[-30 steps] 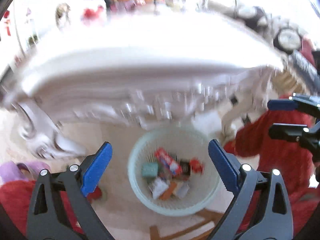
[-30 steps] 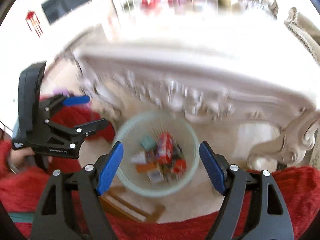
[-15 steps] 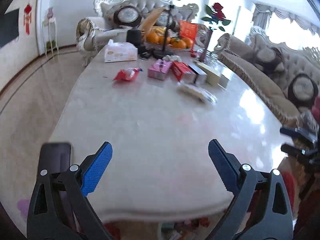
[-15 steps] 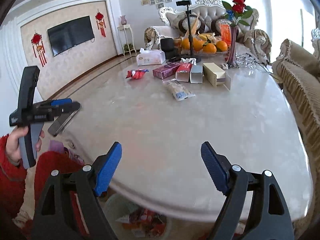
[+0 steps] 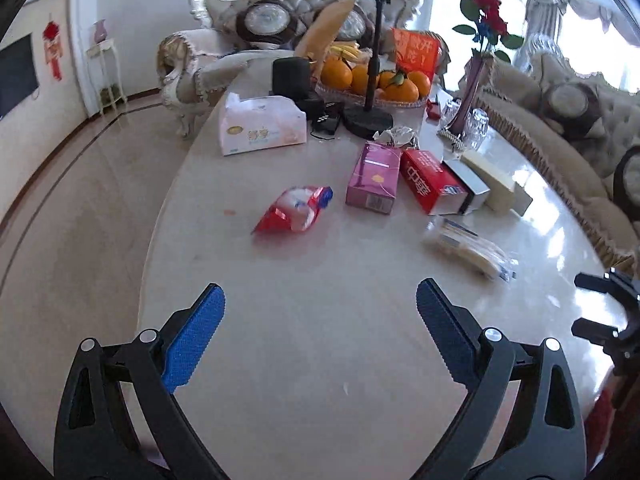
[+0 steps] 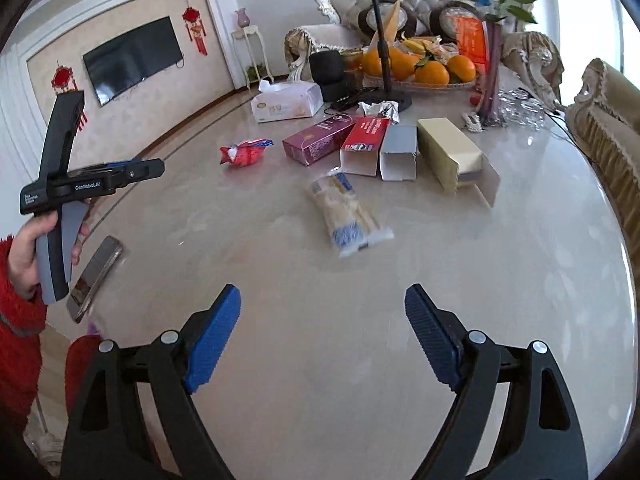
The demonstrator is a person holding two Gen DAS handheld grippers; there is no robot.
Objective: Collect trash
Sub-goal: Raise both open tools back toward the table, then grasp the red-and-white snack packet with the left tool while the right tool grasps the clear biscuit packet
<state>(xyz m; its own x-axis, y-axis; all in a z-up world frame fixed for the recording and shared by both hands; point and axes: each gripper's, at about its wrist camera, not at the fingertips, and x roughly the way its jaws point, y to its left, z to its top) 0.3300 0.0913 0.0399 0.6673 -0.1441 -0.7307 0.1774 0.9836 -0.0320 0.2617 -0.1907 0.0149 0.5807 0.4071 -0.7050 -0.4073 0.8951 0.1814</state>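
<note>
Trash lies on the marble table: a red snack bag, a clear wrapper, a pink box, a red box, a grey box and a cream box. My left gripper hangs open over the near table, empty, well short of the red bag. My right gripper has nothing between its fingers; its jaws are opening, short of the clear wrapper. A hand holds the left gripper at the right wrist view's left.
A tissue box, a black stand, a fruit tray with oranges, a vase with a rose and glasses crowd the far end. A phone lies at the table's left edge. Sofas flank the table.
Both grippers rose from over the floor basket under the table to above the tabletop, then moved forward toward the trash. The basket has left view. Both stay empty.
</note>
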